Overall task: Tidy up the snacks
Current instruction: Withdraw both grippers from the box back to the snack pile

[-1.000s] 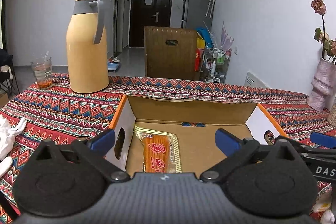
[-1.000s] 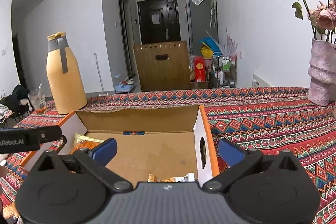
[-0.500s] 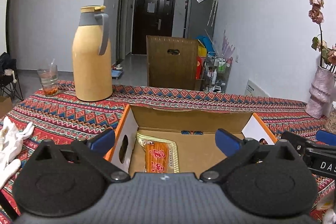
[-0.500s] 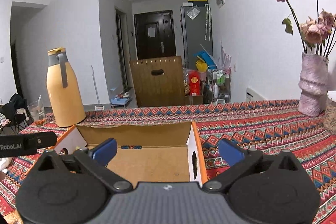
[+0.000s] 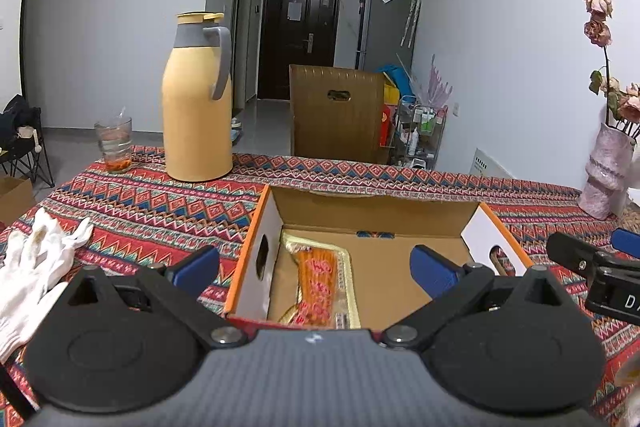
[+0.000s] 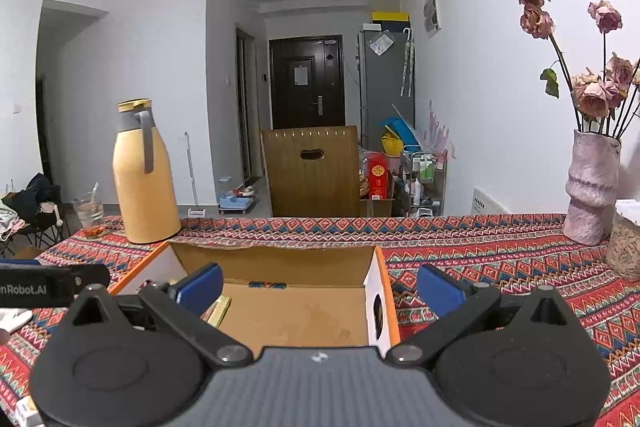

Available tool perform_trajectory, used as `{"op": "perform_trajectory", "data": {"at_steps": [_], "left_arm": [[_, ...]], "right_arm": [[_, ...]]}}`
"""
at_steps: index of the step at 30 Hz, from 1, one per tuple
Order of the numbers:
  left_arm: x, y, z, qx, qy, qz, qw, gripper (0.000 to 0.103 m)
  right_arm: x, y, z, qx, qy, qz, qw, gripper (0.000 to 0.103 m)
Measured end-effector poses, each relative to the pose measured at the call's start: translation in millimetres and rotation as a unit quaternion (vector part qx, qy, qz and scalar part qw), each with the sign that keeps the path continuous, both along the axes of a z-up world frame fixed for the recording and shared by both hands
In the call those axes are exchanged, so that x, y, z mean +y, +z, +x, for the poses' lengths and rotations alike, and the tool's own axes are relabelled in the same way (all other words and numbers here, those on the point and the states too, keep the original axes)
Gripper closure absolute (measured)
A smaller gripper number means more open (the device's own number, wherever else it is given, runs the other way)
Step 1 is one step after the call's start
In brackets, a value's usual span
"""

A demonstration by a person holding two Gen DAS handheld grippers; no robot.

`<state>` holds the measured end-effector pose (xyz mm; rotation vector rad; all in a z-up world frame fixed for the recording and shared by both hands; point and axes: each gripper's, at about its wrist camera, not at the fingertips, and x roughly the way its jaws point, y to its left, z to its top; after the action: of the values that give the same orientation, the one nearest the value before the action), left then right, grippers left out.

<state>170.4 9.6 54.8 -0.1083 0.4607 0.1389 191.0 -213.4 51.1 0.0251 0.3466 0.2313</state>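
- Cardboard box [image 5: 380, 215] with orange edges sits open on the patterned tablecloth [image 5: 160, 203]; every place below is given relative to this box.
- Inside it, against the left wall, lies a long orange snack packet [image 5: 318, 283] with a gold border, its long axis running from the near wall toward the far wall.
- Left gripper [image 5: 314, 267] hovers above the box's near wall, jaws spread wide and holding nothing; the packet lies straight ahead, just below and between its blue fingertips [image 5: 196, 265].
- Right gripper [image 6: 318, 287] hovers above the box's near right corner, jaws likewise spread and empty; the box's right wall with its handle hole runs between its fingertips.
- From the right wrist view only a gold sliver of packet [image 6: 218, 309] shows at the box's left side, so the left gripper is judged the nearer one to it.
- No loose snack can be made out outside the box; pale objects past its right side are too cropped to name.
- White gloves [image 5: 36, 267] lie left of the box; a yellow thermos [image 5: 198, 107] and a glass [image 5: 114, 143] stand beyond its far left corner.
- A pink vase [image 6: 592, 187] of dried roses stands well beyond the box's right side.
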Motion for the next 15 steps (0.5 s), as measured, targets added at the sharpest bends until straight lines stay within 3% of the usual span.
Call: {"op": "perform_trajectory", "data": {"at_steps": [15], "left_arm": [[7.8,-19.8,-77.2,0.022,-0.014,-0.009,0.9996,0.0]], "right_arm": [[2.0,-22.1,-78.2,0.023,0.018,-0.007,1.0,0.0]]}}
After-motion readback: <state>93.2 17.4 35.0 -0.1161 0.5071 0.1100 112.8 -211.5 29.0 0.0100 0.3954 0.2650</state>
